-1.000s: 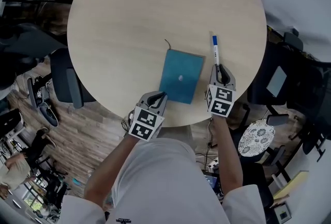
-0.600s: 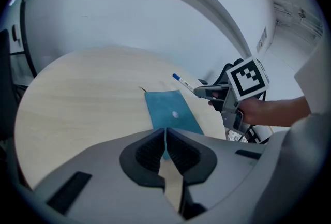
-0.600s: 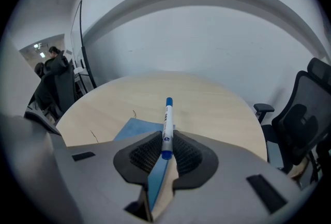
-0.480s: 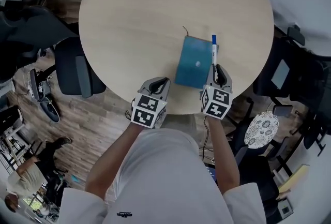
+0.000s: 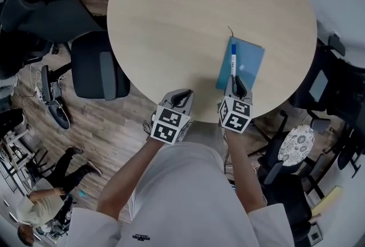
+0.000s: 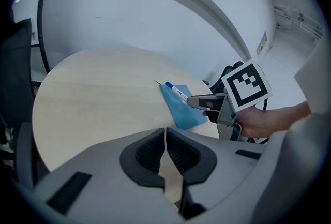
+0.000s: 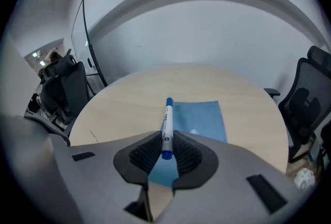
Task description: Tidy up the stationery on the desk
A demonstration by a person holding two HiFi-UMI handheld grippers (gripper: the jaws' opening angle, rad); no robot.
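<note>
Since a second ago the right gripper (image 5: 239, 87) has carried the pen (image 5: 232, 60) from beside the notebook's right edge to above its left part. The left gripper (image 5: 182, 94), then at the notebook's near left corner, now sits well clear of it.

The right gripper's jaws are clamped on the near end of the pen (image 7: 167, 124), a white barrel with blue ends that points away from the person. It lies along the left side of the blue notebook (image 5: 248, 63); whether its far tip touches the cover cannot be told. The left gripper's jaws (image 6: 165, 148) are pressed together with nothing between them, over the near edge of the table (image 5: 171, 23).

Both grippers slant forward and down, marker cubes turned up toward the head camera. The forearms reach out from the body close together and nearly parallel. In the left gripper view the right hand (image 6: 261, 120) wraps the handle below its marker cube.

The notebook (image 7: 201, 119) lies flat near the table's right rim. An office chair (image 5: 97, 66) stands at the table's left.
</note>
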